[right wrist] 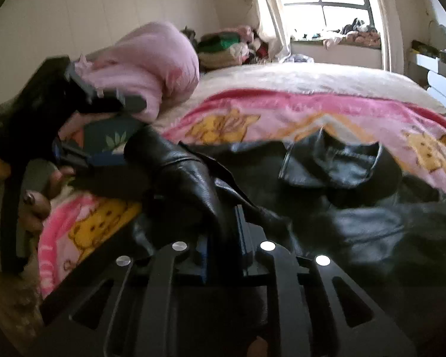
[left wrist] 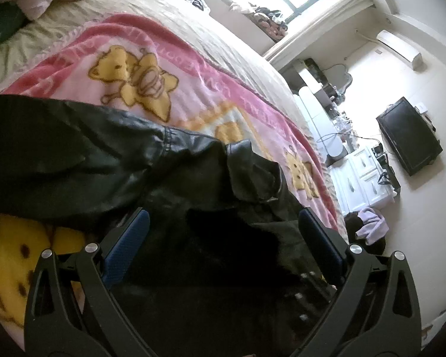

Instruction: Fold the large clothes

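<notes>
A black leather jacket lies on a pink cartoon-bear blanket on the bed. My left gripper is open, its blue-padded fingers spread over the jacket's dark body near the collar. In the right wrist view my right gripper is shut on a raised fold of the jacket's sleeve. The left gripper shows there at the left, held by a hand. The jacket's collar lies flat further back on the blanket.
A pink quilt and a clothes pile sit at the bed's head by the window. Right of the bed stand white drawers, a black monitor and a lilac cloth on the floor.
</notes>
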Demonstrator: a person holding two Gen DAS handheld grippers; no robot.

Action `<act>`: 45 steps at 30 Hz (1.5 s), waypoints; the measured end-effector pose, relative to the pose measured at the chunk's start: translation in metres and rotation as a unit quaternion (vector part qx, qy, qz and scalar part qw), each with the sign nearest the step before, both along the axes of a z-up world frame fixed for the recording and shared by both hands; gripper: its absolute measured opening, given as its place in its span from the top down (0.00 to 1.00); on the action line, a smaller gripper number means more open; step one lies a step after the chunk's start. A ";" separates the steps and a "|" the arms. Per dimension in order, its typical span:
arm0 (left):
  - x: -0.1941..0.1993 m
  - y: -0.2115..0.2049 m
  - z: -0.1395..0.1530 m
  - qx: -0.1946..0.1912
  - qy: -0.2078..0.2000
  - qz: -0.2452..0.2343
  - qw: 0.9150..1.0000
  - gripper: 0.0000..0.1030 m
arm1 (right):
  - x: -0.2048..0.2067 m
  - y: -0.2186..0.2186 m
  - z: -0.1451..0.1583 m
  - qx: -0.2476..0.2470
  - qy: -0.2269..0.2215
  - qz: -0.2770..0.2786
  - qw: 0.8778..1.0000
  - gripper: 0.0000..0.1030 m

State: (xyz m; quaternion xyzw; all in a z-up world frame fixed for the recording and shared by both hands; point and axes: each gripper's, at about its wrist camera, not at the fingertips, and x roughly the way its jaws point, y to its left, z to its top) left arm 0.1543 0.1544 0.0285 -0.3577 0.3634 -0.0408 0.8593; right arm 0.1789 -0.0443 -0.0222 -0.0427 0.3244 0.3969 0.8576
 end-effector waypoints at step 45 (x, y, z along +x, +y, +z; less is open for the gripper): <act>0.046 -0.042 -0.007 0.135 -0.025 -0.050 0.989 0.87 | 0.075 -0.191 0.027 -0.039 0.014 -0.305 0.951 0.71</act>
